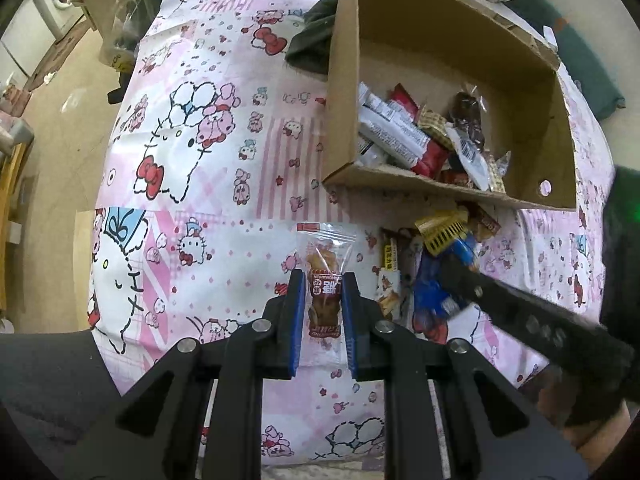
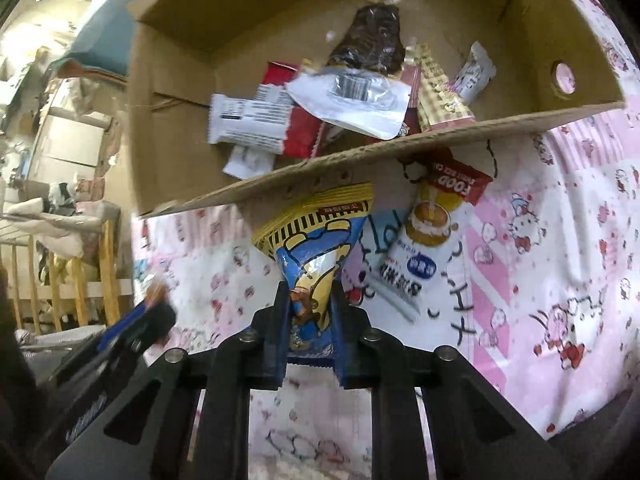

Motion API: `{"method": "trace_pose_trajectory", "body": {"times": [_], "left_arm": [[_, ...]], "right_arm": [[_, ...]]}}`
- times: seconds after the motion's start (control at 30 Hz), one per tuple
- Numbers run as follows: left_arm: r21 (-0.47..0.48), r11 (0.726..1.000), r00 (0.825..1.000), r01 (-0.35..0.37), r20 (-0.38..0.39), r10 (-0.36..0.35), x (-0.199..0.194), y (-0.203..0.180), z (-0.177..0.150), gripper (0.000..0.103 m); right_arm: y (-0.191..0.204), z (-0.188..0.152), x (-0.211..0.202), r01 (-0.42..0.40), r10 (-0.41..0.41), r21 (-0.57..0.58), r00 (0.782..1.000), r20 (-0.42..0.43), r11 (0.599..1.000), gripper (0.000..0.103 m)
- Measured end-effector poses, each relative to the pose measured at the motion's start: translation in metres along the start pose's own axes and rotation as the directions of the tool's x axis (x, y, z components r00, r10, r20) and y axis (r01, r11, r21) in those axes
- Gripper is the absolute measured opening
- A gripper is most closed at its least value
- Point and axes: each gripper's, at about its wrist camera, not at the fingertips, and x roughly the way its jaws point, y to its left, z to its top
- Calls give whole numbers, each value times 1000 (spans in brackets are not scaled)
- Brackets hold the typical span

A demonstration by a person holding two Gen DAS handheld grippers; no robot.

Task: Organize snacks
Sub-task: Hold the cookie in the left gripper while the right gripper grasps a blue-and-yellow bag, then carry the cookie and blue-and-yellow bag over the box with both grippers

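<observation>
Box (image 1: 532, 196) roughly half loaded; left gripper (image 1: 323, 280) pinches clear-wrapped snack (image 1: 325, 276), right gripper (image 2: 309, 292) clamps blue-yellow packet (image 2: 316, 248); a few packets (image 2: 424, 248) remain on cloth.

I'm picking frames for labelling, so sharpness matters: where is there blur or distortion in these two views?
Left wrist view: the clear snack packet in the left claw is sharp; the right claw smears across. Right wrist view: the blue and yellow packet is crisp, the cardboard box edge bows from fisheye.

Both tools, left (image 1: 322, 280) and right (image 2: 310, 292), have black linkages, silver pivot pins, blue pads.
</observation>
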Motion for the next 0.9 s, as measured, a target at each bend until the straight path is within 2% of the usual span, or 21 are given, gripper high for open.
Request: {"method": "trace_pose_trajectory", "body": {"times": [0.23,0.43,0.5,0.57,0.73,0.8,0.9], "left_arm": [[6,999,999,-39,24,39,-1,3,0,14],[-6,999,997,-45,62,45,-11,8,-3,14],[-16,1000,996,-17,82,19,-19,9,-3,14],[-18,1000,992,-23,121,25,-29,11,-2,14],[-40,999,982,4,191,4,-52,13,5,14],[-38,999,977,22,213,-13,-62,10,12,14],[-7,1000,968,29,251,-26,-77,-1,25,14]], "right_arm": [[-8,-18,-25,-63,63,-20,998,10,998,17],[-22,-32,-59,-140,141,-21,988,67,990,17],[-22,-33,-70,-186,187,-18,977,101,982,17],[-30,-37,-91,-242,242,-19,958,156,970,17],[-40,-35,-128,-309,310,-43,915,260,950,17],[-48,-30,-146,-321,323,-60,891,319,945,17],[-52,-19,-161,-316,320,-72,869,378,946,17]]}}
